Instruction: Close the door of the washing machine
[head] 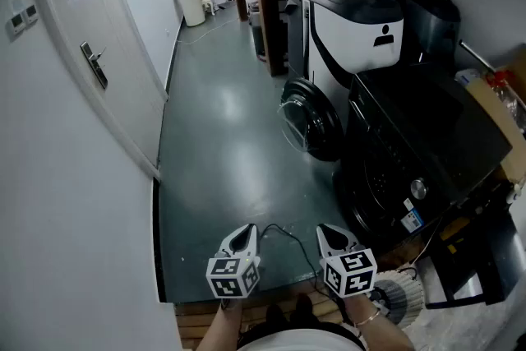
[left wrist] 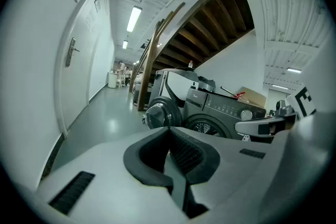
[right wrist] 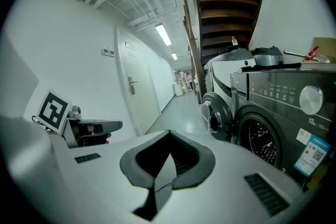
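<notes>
Two tools side by side down near, left gripper (head: 240, 240) and right gripper (head: 334, 239), both with jaws shut tight and nothing between. Off to the right, dark washing machine (head: 427, 145) with its round door (head: 312, 117) swung open, well apart from both.

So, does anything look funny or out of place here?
Yes: the round door of the washing machine stands swung wide open into the hallway, leaving the drum opening bare. Nothing looks spilled or broken.
</notes>
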